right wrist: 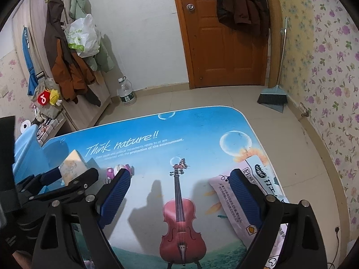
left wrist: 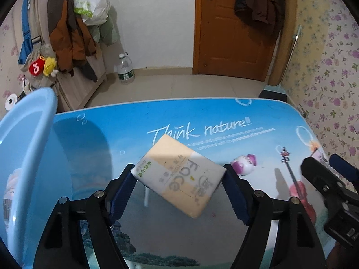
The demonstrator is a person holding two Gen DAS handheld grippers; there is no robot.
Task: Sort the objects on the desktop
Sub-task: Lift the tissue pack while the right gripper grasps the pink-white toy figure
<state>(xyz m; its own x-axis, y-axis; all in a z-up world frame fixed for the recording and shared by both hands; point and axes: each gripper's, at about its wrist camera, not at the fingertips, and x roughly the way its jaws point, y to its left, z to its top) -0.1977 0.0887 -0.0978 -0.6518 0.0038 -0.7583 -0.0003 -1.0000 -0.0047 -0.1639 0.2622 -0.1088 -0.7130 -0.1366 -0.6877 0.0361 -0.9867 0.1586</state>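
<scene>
Left wrist view: left hand-held gripper [left wrist: 179, 174] clamped on tissue pack [left wrist: 179, 174], blue pads [left wrist: 122, 192] pressing two opposite corners. Pack held clear of desk [left wrist: 224, 116], tilted, printed face up, shadow cast on desk surface below. Diagonal corner grip probably chosen because pack lay skewed to the jaw line; soft wrapper yields, so hold judged adequate but prone to rotation.

Blue basin [left wrist: 27, 145] standing at left edge of desk, just beside the gripper. Likely destination for sorted items; short transfer leftward expected. Contents of basin indistinct.

Small pink-and-white toy bottle [left wrist: 243, 162] lying on its side on desk, behind the right pad, untouched.

Right wrist view: right hand-held gripper [right wrist: 181, 192] with jaws well apart, nothing between them, poised over violin print on desk. Snack packet [right wrist: 251, 192] lying flat at right edge of desk, partly beneath right finger [right wrist: 244, 192]; contact not determinable. Position suggests readiness to take the packet once the pack is deposited.
</scene>
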